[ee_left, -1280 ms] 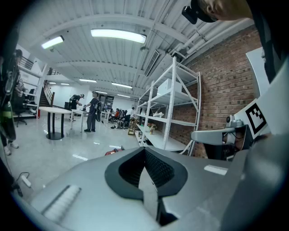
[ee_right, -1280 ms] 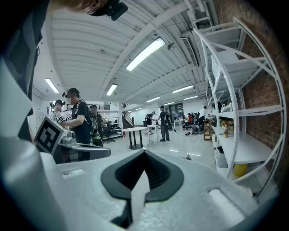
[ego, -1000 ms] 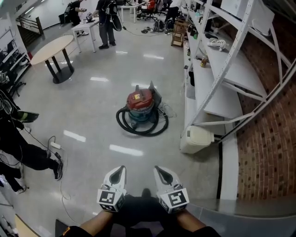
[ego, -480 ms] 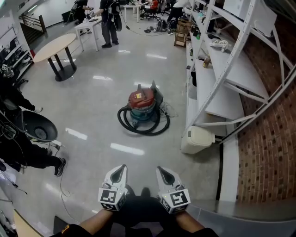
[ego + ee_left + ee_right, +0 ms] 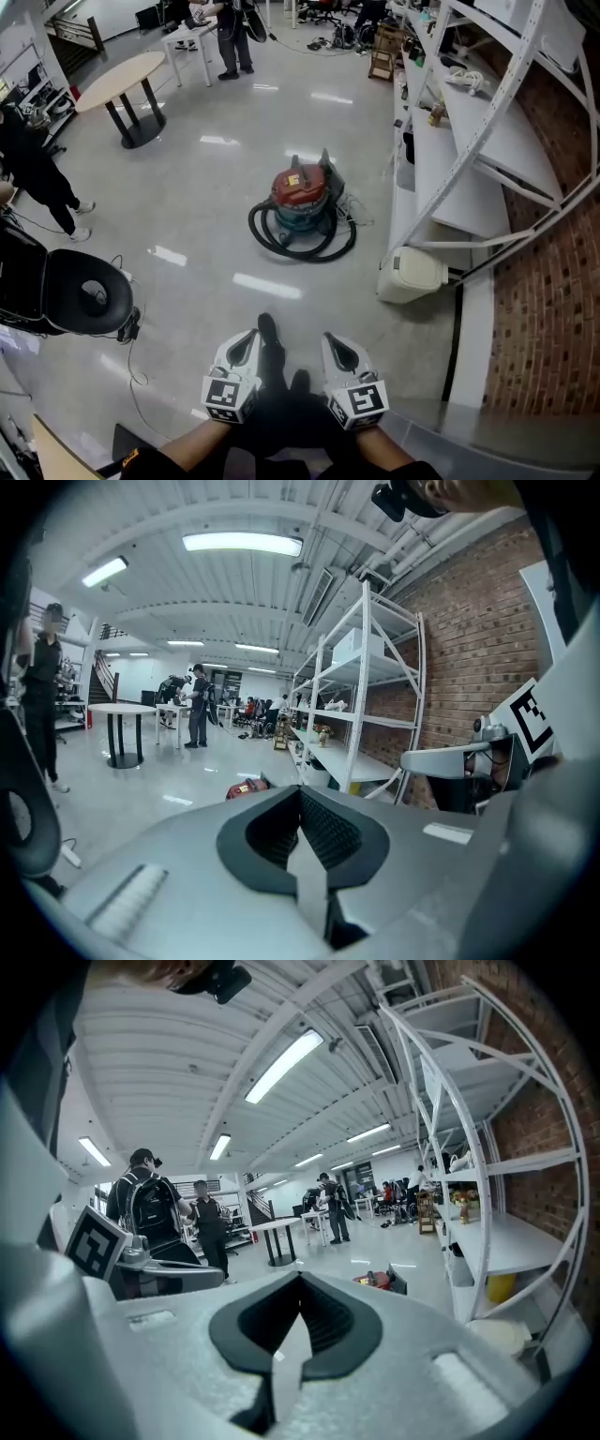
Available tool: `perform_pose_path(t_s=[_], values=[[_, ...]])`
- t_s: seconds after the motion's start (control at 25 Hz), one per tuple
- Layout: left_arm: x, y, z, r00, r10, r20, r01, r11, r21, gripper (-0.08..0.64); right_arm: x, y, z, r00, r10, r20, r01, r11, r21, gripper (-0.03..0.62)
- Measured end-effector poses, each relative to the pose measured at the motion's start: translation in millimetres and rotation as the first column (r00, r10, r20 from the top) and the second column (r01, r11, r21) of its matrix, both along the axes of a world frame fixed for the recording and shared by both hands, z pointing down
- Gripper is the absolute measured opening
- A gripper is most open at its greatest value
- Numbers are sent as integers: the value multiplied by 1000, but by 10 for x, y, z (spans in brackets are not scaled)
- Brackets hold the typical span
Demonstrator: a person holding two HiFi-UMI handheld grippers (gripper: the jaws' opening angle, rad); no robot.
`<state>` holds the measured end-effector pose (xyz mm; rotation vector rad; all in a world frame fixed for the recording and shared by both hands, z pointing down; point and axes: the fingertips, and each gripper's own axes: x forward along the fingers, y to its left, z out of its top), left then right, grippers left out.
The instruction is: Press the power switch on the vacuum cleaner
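Observation:
The vacuum cleaner (image 5: 302,202) stands on the shiny floor some way ahead: red lid, teal drum, black hose coiled round its base. I cannot make out its power switch from this distance. Both grippers are held low, side by side, far short of it. My left gripper (image 5: 244,345) is shut with nothing in it, and so is my right gripper (image 5: 338,347). The left gripper view shows the vacuum cleaner (image 5: 246,787) small, just past the closed left gripper (image 5: 302,795). In the right gripper view the vacuum cleaner (image 5: 380,1280) lies beyond the closed right gripper (image 5: 300,1283).
White shelving (image 5: 469,141) runs along the right, backed by a brick wall (image 5: 553,281), with a white bin (image 5: 412,274) at its foot. On the left are a black office chair (image 5: 80,295), a floor cable (image 5: 131,356), a standing person (image 5: 33,159) and a round table (image 5: 122,80).
The view has moved forward, with a foot stepping out between the grippers. The black chair has come into view at the left. Both grippers stay shut and side by side.

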<state>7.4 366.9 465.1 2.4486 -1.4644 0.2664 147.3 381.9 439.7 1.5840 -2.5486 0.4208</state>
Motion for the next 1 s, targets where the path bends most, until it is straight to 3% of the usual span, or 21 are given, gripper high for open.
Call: perform_pose_path(t_s=[0.32, 0.52, 0.68, 1.0], values=[[292, -484, 60, 996, 83, -12, -83, 996, -9, 15, 269, -383, 98, 996, 76, -49, -79, 995, -54, -8], [203, -958, 178, 997, 79, -25, -80, 996, -51, 15, 196, -802, 193, 995, 83, -48, -88, 992, -94, -8], [136, -1454, 105, 997, 71, -44, -72, 997, -39, 15, 107, -1260, 185, 996, 72, -57, -78, 990, -120, -8], [-348, -2354, 27, 996, 3, -88, -5, 1000, -25, 15, -300, -2261, 53, 991, 7, -130, -21, 994, -110, -8]])
